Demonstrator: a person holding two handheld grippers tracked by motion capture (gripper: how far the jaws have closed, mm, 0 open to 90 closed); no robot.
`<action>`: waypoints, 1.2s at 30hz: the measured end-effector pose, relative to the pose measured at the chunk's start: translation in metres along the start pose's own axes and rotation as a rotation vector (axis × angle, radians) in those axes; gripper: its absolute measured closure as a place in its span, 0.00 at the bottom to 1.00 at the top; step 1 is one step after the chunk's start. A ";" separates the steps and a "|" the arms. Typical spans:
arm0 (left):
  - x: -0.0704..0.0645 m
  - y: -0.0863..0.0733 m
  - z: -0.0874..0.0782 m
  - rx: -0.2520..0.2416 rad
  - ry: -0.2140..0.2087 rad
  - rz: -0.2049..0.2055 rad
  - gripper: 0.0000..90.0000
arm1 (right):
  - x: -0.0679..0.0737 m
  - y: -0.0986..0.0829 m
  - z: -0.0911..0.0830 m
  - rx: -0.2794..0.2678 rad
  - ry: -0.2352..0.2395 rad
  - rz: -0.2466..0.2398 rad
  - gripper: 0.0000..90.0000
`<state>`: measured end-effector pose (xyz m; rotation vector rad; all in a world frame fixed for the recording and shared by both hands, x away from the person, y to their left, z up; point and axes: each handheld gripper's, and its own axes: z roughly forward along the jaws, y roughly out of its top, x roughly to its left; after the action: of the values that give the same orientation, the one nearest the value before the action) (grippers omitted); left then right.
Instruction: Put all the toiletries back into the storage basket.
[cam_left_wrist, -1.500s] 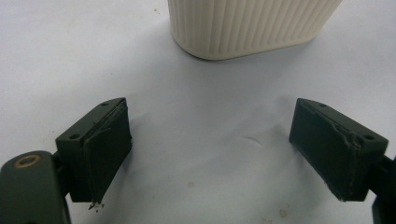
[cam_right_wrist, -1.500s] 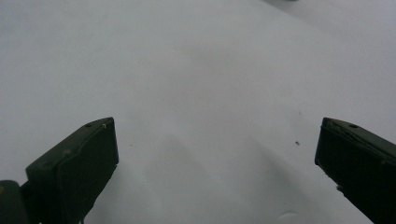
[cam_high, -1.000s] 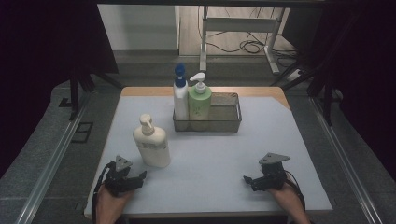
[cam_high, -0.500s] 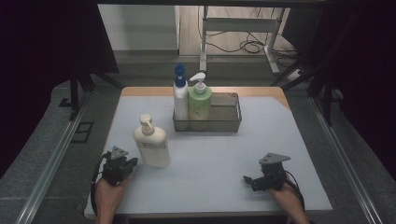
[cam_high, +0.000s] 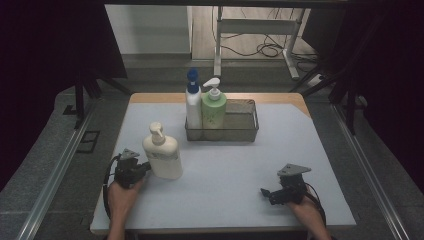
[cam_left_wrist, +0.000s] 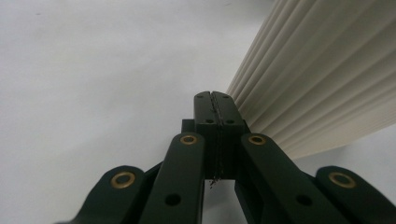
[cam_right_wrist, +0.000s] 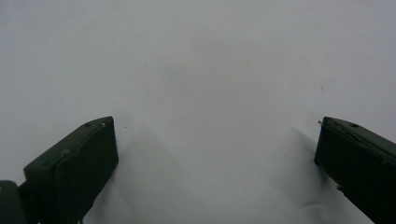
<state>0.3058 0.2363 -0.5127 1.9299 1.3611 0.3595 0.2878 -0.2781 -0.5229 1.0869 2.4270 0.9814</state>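
Note:
A cream pump bottle (cam_high: 161, 152) stands upright on the white table (cam_high: 225, 175), left of centre. My left gripper (cam_high: 145, 166) sits at the bottle's lower left side, its tips touching or nearly touching it. In the left gripper view the left gripper (cam_left_wrist: 215, 97) is shut with nothing between its jaws, and the ribbed cream bottle (cam_left_wrist: 322, 74) lies just to its right. My right gripper (cam_high: 266, 192) rests near the front right of the table. In its own view the right gripper (cam_right_wrist: 215, 135) is wide open over bare table.
A dark wire basket (cam_high: 245, 131) stands at the back centre of the table. It holds a white bottle with a blue cap (cam_high: 192, 102) and a green pump bottle (cam_high: 213, 107). Dark curtains hang on both sides, and metal rails run along the floor.
My left gripper has moved forward and to the right, up against the cream bottle's side. The right gripper and the bottles have stayed put.

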 end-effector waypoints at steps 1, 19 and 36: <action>0.000 0.000 0.001 0.000 -0.001 -0.004 0.99 | 0.000 0.000 0.000 0.000 0.000 0.000 0.00; -0.012 0.000 0.003 0.014 -0.033 0.032 0.99 | 0.000 0.000 0.000 -0.001 0.001 -0.001 0.00; -0.046 -0.002 0.006 0.041 -0.075 0.099 0.99 | 0.000 0.000 0.000 -0.001 0.000 -0.001 0.00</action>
<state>0.2899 0.1931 -0.5102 2.0296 1.2365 0.3055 0.2877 -0.2783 -0.5230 1.0849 2.4269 0.9826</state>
